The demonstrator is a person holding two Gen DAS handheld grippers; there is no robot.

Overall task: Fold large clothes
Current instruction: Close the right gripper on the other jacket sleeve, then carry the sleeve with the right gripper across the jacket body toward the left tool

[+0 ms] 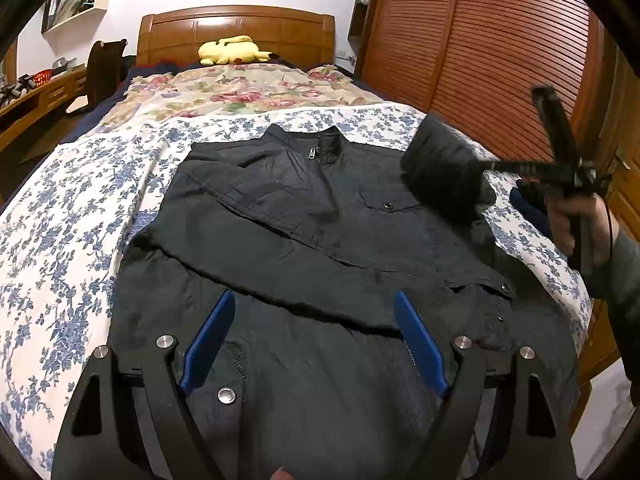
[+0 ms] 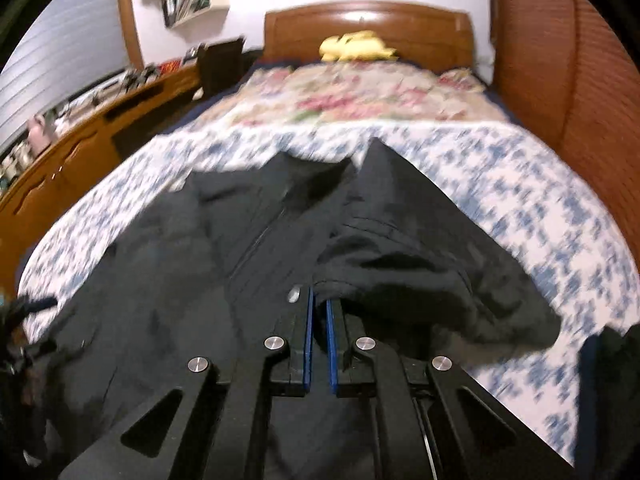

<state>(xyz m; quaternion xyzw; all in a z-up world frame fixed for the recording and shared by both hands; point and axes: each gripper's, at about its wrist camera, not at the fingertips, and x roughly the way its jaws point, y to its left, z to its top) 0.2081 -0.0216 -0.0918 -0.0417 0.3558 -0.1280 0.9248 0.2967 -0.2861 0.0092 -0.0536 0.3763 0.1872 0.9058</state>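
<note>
A black zip jacket (image 1: 320, 220) lies face up on the bed, collar toward the headboard, with one sleeve folded slantwise across its front. My left gripper (image 1: 314, 300) hovers open over the jacket's lower part, nothing between its blue pads. My right gripper (image 1: 486, 166) is at the right, shut on the other sleeve (image 1: 440, 168), which hangs lifted above the jacket's shoulder. In the blurred right wrist view the right gripper (image 2: 320, 298) has its blue pads nearly together, pinching the sleeve (image 2: 400, 248) over the jacket (image 2: 180, 280).
A blue-flowered sheet (image 1: 60, 240) covers the near bed, with a rose-patterned quilt (image 1: 240, 92) and a yellow plush toy (image 1: 232, 50) by the wooden headboard (image 1: 236, 24). A slatted wardrobe (image 1: 480, 40) stands close on the right. A desk (image 1: 36, 100) and chair (image 1: 104, 68) stand left.
</note>
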